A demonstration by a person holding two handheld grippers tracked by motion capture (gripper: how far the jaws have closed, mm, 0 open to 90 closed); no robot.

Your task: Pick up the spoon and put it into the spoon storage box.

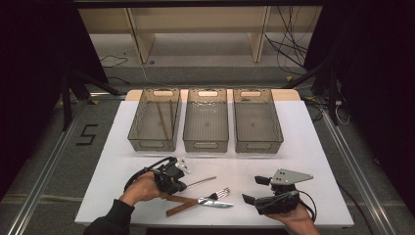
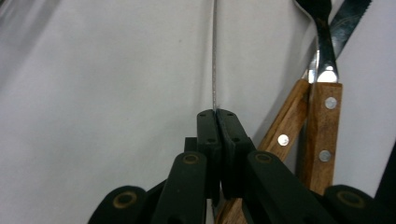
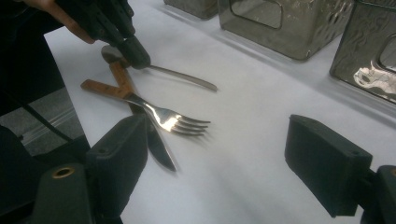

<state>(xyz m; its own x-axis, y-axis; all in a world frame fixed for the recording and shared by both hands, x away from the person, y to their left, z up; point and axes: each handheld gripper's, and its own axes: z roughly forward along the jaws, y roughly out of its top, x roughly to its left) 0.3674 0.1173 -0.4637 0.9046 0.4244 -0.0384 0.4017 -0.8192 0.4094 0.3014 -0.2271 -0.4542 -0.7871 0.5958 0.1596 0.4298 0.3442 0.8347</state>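
A: High view first. We note a white table [image 1: 293, 132] on a grey floor, three smoked plastic bins [image 1: 205, 120] in a row at its far side, and dark stands to either side. The bare stretch between bins and cutlery is wide; the near edge runs just below both hands.

B: We log the left gripper [image 1: 177, 182] at near left, shut on a slim metal utensil [image 1: 201, 181] whose free end points right and slightly away. A wooden-handled fork [image 1: 215, 196] and knife [image 1: 215, 203] lie crossed just beside it. The right gripper [image 1: 257, 190] rests near the right edge, jaws spread, nothing between them.

A: Left gripper view. We see the jaws pressed together on the utensil [image 2: 214, 56], thin, steel, seen edge-on, running straight ahead along the jaws. Two riveted wooden handles [image 2: 322, 135] lie close on the right; open table on the left.

B: Right gripper view. We record its own jaws wide apart over bare table. Beyond, the left gripper [image 3: 135, 53] pinches the utensil [image 3: 187, 77] at one end; the strip lies low over the table, its long axis slanting towards the bins [image 3: 280, 28]. The fork [image 3: 173, 121] points its tines the same way.
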